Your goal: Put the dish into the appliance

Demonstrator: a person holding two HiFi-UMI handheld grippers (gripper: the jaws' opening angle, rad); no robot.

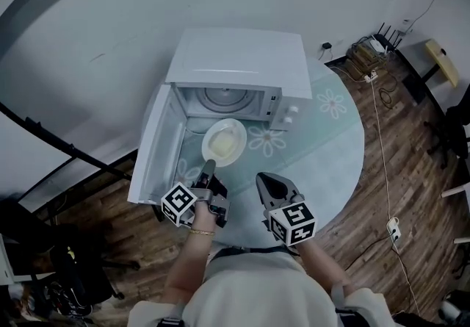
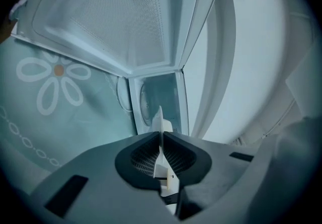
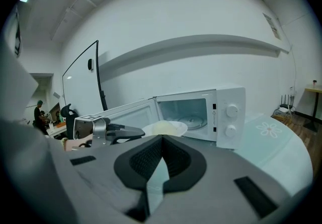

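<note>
A cream dish [image 1: 225, 142] hangs just in front of the open white microwave [image 1: 242, 61], whose door [image 1: 156, 148] swings out to the left. My left gripper [image 1: 208, 169] is shut on the dish's near rim. In the left gripper view the rim [image 2: 160, 120] shows edge-on between the jaws of that gripper [image 2: 161, 135]. The glass turntable [image 1: 224, 98] inside the microwave is bare. My right gripper [image 1: 273, 184] hovers to the right of the dish, shut and holding nothing. The right gripper view shows its closed tips [image 3: 162, 137], the dish [image 3: 163, 128] and the microwave [image 3: 226, 112] beyond.
The microwave stands on a round glass table [image 1: 338, 142] with flower prints. Cables and a power strip [image 1: 371, 76] lie on the wooden floor to the right. A black stand [image 1: 66, 149] leans at the left. The white wall is close behind the microwave.
</note>
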